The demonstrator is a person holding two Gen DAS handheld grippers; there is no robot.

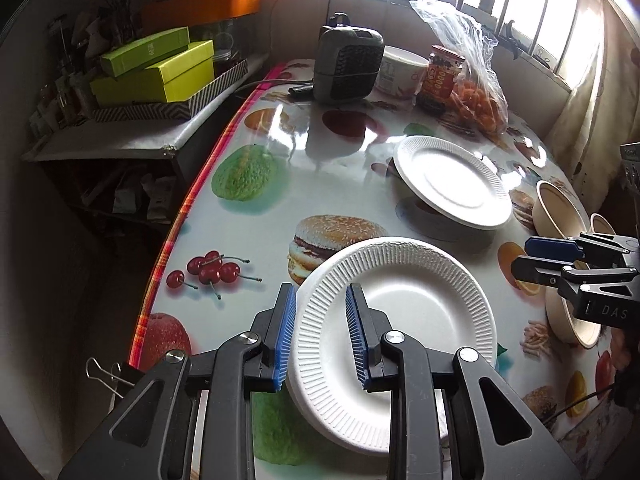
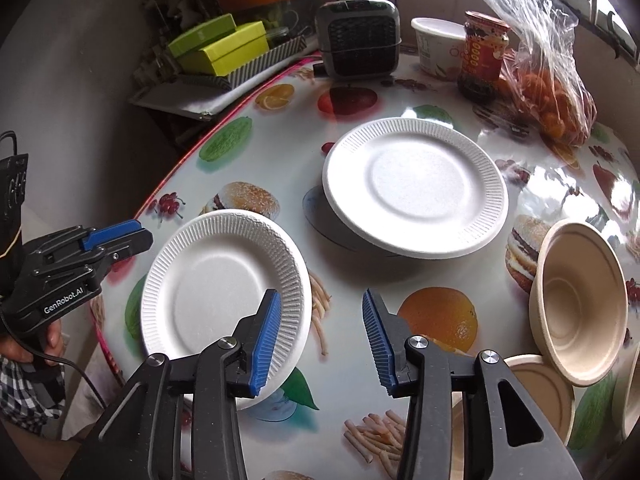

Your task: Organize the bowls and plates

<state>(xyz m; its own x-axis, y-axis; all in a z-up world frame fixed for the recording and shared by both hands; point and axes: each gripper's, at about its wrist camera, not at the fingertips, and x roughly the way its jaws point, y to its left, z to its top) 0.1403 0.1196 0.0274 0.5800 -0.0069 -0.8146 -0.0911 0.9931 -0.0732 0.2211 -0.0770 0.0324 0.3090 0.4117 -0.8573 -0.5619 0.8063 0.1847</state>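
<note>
Straddling the near plate [image 1: 394, 332] rim, left hand-held gripper [image 1: 320, 336] stands parted.

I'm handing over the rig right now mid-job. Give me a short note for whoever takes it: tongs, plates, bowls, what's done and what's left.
Left tongs: open, straddling the near plate's rim, pads not pressing.
Right tongs: open, nothing between them, over the table beside that plate.
Far plate: sits tilted, apart from the near one.
Tan bowls: on the right, one tipped on its side, unsorted.
Done: nothing visibly stacked yet.
Left: probably stack the two plates, then nest the bowls.
</note>
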